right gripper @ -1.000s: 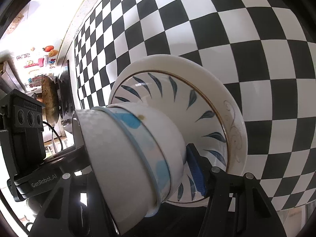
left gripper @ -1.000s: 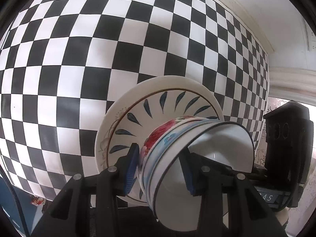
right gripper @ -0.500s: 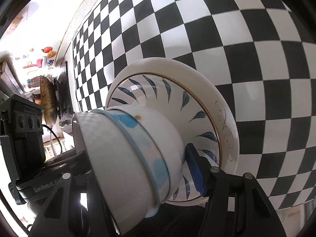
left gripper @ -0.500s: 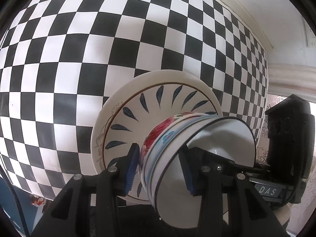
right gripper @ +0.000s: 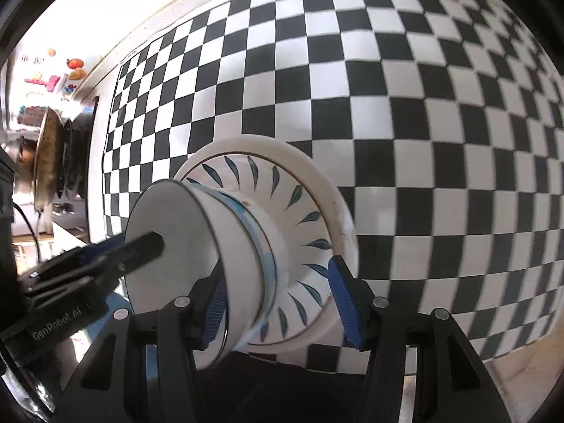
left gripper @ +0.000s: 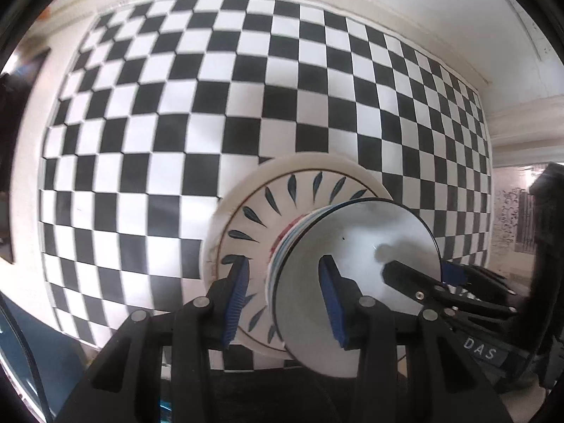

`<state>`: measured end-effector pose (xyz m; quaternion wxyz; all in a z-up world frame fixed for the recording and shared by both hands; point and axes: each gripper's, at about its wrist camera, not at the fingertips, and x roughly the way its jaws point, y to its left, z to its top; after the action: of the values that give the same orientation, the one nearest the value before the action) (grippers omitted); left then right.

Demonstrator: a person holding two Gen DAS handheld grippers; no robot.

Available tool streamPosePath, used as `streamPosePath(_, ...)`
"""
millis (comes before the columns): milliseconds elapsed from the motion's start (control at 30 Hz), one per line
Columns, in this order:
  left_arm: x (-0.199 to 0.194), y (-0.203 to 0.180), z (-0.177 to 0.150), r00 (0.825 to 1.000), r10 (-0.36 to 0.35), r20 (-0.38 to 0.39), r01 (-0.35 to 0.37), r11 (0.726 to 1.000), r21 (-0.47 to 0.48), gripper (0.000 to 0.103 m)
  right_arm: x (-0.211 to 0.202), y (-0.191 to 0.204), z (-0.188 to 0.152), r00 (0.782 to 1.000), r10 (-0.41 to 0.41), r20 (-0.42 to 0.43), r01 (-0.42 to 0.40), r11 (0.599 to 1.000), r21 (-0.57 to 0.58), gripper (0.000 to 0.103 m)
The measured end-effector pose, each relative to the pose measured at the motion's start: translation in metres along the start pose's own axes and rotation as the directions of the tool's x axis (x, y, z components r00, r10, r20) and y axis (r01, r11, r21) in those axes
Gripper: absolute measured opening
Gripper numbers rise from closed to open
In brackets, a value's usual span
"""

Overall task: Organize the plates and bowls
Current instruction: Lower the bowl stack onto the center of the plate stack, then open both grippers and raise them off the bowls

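While both sets of jaws, left gripper [left gripper: 282, 303] and right gripper [right gripper: 278, 306], clamp opposite walls of the bowl stack [left gripper: 352, 282], you risk tilting it unevenly off the plate [right gripper: 303, 190].

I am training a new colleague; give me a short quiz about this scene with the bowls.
1. True or false: the plate under the stacked bowls is plain white.
2. The cloth shows: A stripes, B black-and-white checks, C dots.
3. What do the left hand-held gripper and the right hand-held gripper both straddle?
Key: 1 false, it bears blue leaf marks; 2 B; 3 the stacked bowls' wall.
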<state>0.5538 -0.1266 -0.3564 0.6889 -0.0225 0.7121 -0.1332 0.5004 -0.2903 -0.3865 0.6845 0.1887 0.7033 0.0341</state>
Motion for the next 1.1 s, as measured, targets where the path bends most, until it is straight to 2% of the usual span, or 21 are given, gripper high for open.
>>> streamPosePath(133, -0.014, -0.003, -0.006, 0.997, 0.067, 0.047, -0.067, 0.998, 0.015, 0.037, -0.022, 0.008, -0.007, 0.997, -0.065, 0.044, 0.067, 0.997, -0.032, 0.058)
streamPosePath(333, -0.04, -0.008, -0.019, 0.982, 0.138, 0.132, -0.139, 0.99, 0.003, 0.037, -0.055, 0.018, -0.022, 0.989, -0.113, 0.094, 0.118, 0.992, -0.054, 0.059)
streamPosePath(400, -0.047, -0.009, -0.024, 0.976, 0.154, 0.157, -0.155, 0.988, -0.006, 0.04, -0.063, 0.023, -0.026, 0.985, -0.129, 0.112, 0.137, 0.988, -0.068, 0.065)
streamPosePath(467, -0.054, -0.01, -0.03, 0.97, 0.169, 0.174, -0.168, 0.986, -0.017, 0.04, -0.072, 0.025, -0.029, 0.984, -0.124, 0.129, 0.134, 0.988, -0.075, 0.09)
streamPosePath(500, -0.057, -0.01, -0.032, 0.967, 0.176, 0.182, -0.175, 0.984, -0.021, 0.04, -0.076, 0.026, -0.03, 0.983, -0.123, 0.138, 0.135, 0.987, -0.082, 0.094)
streamPosePath(700, -0.065, -0.015, -0.046, 0.958, 0.189, 0.216, -0.181, 0.982, -0.058, 0.04, -0.092, 0.038, -0.038, 0.966, -0.153, 0.207, 0.179, 0.977, -0.113, 0.095)
streamPosePath(733, -0.064, -0.016, -0.045, 0.957, 0.188, 0.222, -0.18, 0.982, -0.054, 0.042, -0.095, 0.038, -0.039, 0.964, -0.156, 0.215, 0.184, 0.976, -0.119, 0.095)
streamPosePath(767, -0.066, -0.018, -0.047, 0.954, 0.187, 0.234, -0.179, 0.982, -0.054, 0.051, -0.097, 0.038, -0.04, 0.962, -0.156, 0.223, 0.187, 0.975, -0.124, 0.095)
streamPosePath(833, -0.073, -0.017, -0.054, 0.947, 0.182, 0.264, -0.171, 0.983, -0.065, 0.073, -0.102, 0.039, -0.043, 0.959, -0.153, 0.239, 0.19, 0.972, -0.138, 0.096)
streamPosePath(867, -0.075, -0.017, -0.057, 0.945, 0.18, 0.274, -0.165, 0.983, -0.076, 0.087, -0.103, 0.038, -0.044, 0.958, -0.153, 0.245, 0.192, 0.97, -0.147, 0.099)
streamPosePath(933, -0.078, -0.015, -0.062, 0.941, 0.182, 0.286, -0.161, 0.982, -0.094, 0.09, -0.104, 0.037, -0.046, 0.962, -0.138, 0.237, 0.179, 0.971, -0.16, 0.103)
streamPosePath(1000, -0.081, -0.014, -0.067, 0.937, 0.187, 0.296, -0.159, 0.981, -0.114, 0.09, -0.105, 0.037, -0.051, 0.964, -0.12, 0.236, 0.161, 0.973, -0.164, 0.103)
streamPosePath(1100, -0.087, -0.012, -0.075, 0.931, 0.189, 0.312, -0.156, 0.979, -0.129, 0.09, -0.11, 0.041, -0.064, 0.953, -0.13, 0.273, 0.181, 0.969, -0.17, 0.103)
